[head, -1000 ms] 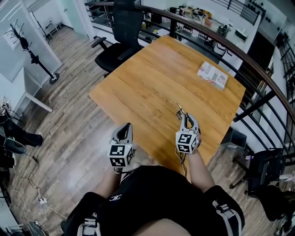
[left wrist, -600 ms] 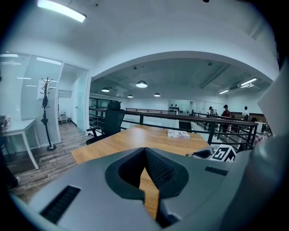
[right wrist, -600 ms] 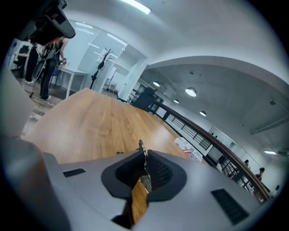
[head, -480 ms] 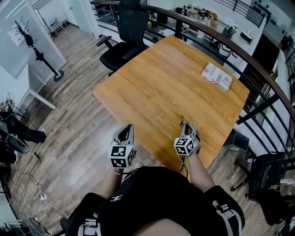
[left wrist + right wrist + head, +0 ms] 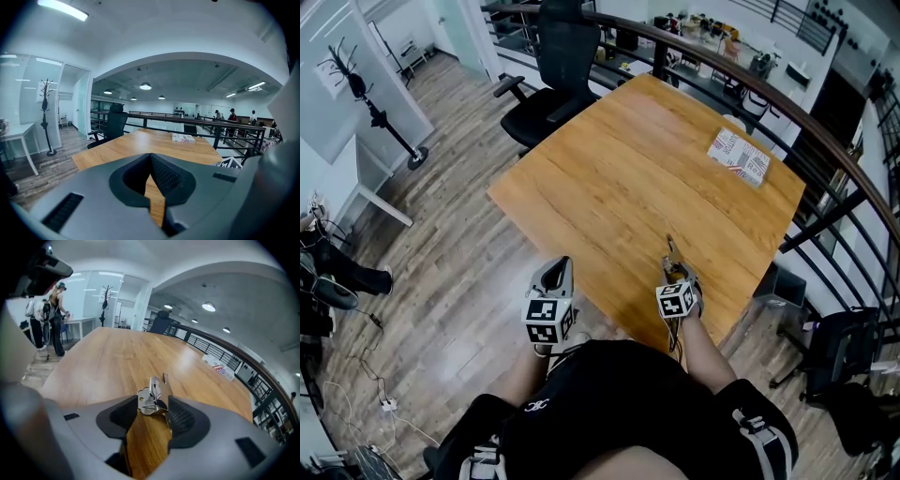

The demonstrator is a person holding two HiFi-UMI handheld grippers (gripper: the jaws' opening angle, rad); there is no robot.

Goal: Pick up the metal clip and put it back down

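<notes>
**Clip down, jaws let go**

At the table's [image 5: 609,178] near edge, the right gripper [image 5: 674,269] tips downward. Its jaws have just been opening and now stand well apart. The clip [image 5: 152,401] rests on the wood between them, at the gripper's 12 o'clock, seemingly unpinched. The put-down looks all but done. The next move calls for backing out toward 6 o'clock without nudging the clip. The left gripper [image 5: 557,266], at 9 o'clock off the table, hangs closed and empty.

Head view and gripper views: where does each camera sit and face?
Head view: on the head, steeply down at the table; shows torso, left hand-held gripper, right hand-held gripper.
Left gripper view: rides that hand-held gripper, looks across the table; shut jaws show.
Right gripper view: tilted down along the table; jaws have just been opening, metal clip between.
Shared: printed box.
</notes>
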